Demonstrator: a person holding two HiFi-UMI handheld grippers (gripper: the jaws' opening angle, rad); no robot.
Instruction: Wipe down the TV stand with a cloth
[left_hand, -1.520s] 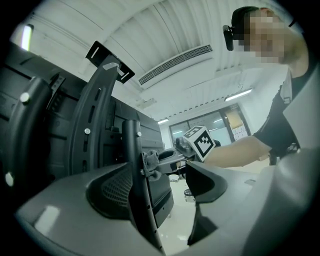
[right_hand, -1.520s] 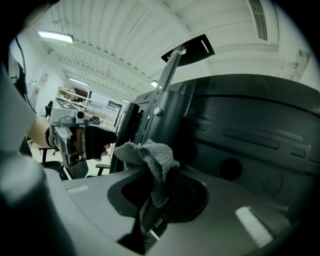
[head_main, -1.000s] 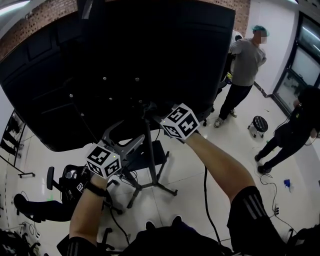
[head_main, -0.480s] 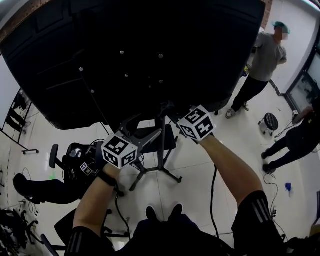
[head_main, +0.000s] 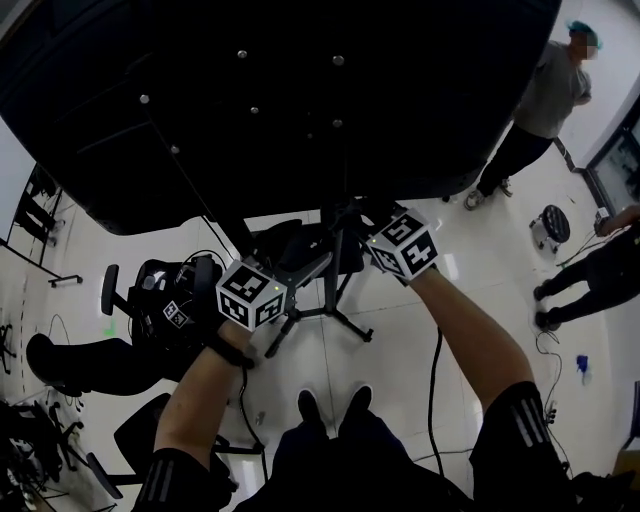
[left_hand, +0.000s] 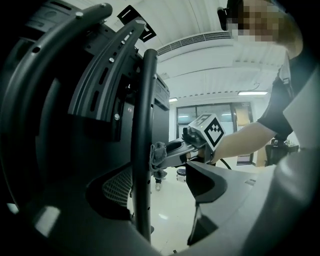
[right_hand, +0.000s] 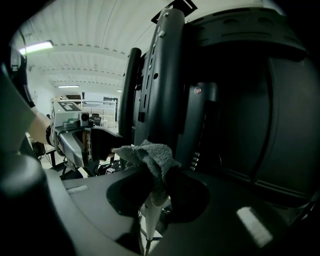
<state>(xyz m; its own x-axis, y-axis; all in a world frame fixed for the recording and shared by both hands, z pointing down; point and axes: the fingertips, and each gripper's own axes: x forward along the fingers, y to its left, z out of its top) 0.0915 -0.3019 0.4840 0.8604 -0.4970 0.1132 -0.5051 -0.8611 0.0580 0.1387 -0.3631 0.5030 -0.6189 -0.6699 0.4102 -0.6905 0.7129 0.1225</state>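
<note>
The big black TV (head_main: 300, 90) hangs on a dark stand whose upright pole (head_main: 329, 275) runs down to splayed legs. My right gripper (head_main: 365, 225) comes in from the right, shut on a grey cloth (right_hand: 150, 155) that is pressed against the pole (left_hand: 142, 150). From the left gripper view the cloth (left_hand: 157, 152) bunches right at the pole's side. The left gripper (head_main: 290, 275) reaches the pole from the left; its jaws stand open with the pole between them, close to the left jaw and apart from the right one.
A curved slotted mounting bracket (left_hand: 107, 75) rises beside the pole. An office chair (head_main: 150, 310) stands at the left. A person in grey (head_main: 545, 110), a second person (head_main: 600, 270) and a small stool (head_main: 550, 225) are at the right. A cable (head_main: 437, 400) trails over the floor.
The head view has swung so the TV fills more of the frame. Both grippers remain at the pole; the left one has drawn in closer to it.
</note>
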